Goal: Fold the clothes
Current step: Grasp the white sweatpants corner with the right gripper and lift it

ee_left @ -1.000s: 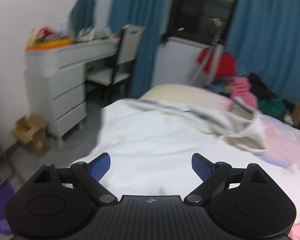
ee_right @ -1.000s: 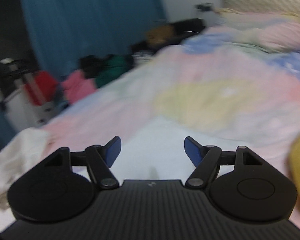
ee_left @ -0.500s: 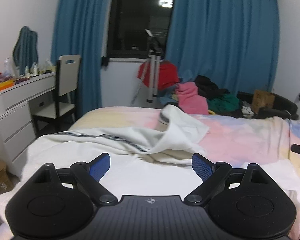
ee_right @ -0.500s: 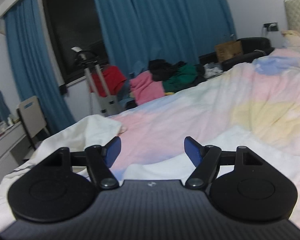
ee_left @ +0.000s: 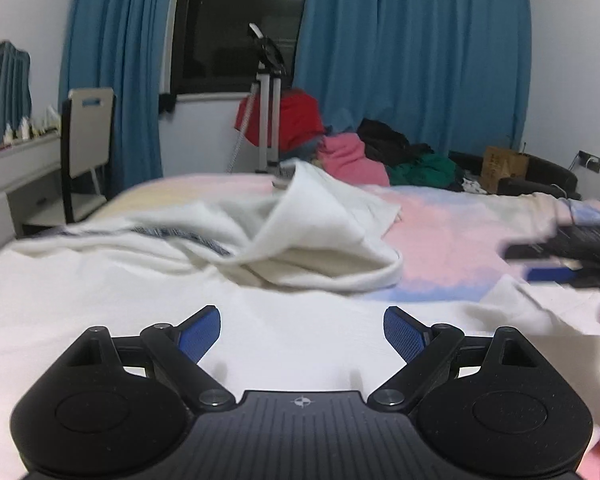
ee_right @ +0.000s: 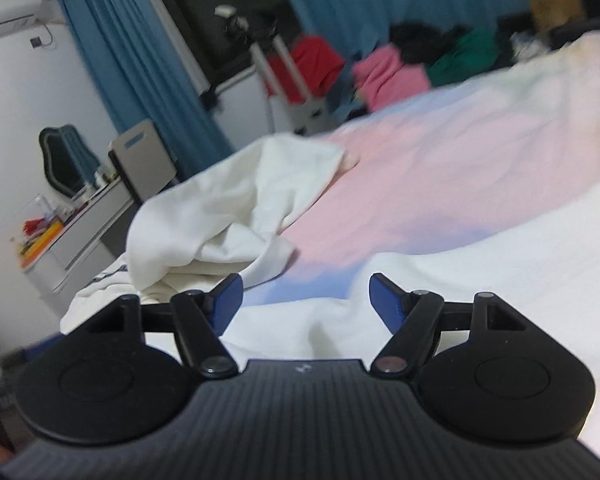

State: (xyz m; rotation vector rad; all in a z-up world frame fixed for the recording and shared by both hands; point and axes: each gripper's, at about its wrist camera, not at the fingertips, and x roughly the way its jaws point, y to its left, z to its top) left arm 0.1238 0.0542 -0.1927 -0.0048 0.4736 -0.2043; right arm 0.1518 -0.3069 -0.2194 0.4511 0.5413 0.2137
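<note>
A white garment (ee_left: 148, 300) lies spread over a bed with a pastel pink, blue and yellow cover (ee_left: 452, 236). One part of it is bunched and folded back in a raised heap (ee_left: 320, 236), also seen in the right wrist view as a white heap (ee_right: 236, 204). My left gripper (ee_left: 302, 330) hovers low over the flat white cloth, open, nothing between its blue pads. My right gripper (ee_right: 306, 300) is open over a white fold (ee_right: 480, 280) near the cover, empty; in the left wrist view the right gripper (ee_left: 560, 258) shows as a blur at the right edge.
Blue curtains (ee_left: 412, 60) and a dark window stand behind the bed. A pile of red, pink, black and green clothes (ee_left: 364, 148) sits past the far edge, beside a metal stand (ee_left: 268, 120). A chair (ee_left: 86, 148) and a white dresser (ee_left: 12, 176) are at left.
Both views swung toward the window side of the room. The left gripper sank closer to the white cloth. The right gripper came into the left wrist view at the right edge. Both stayed open.
</note>
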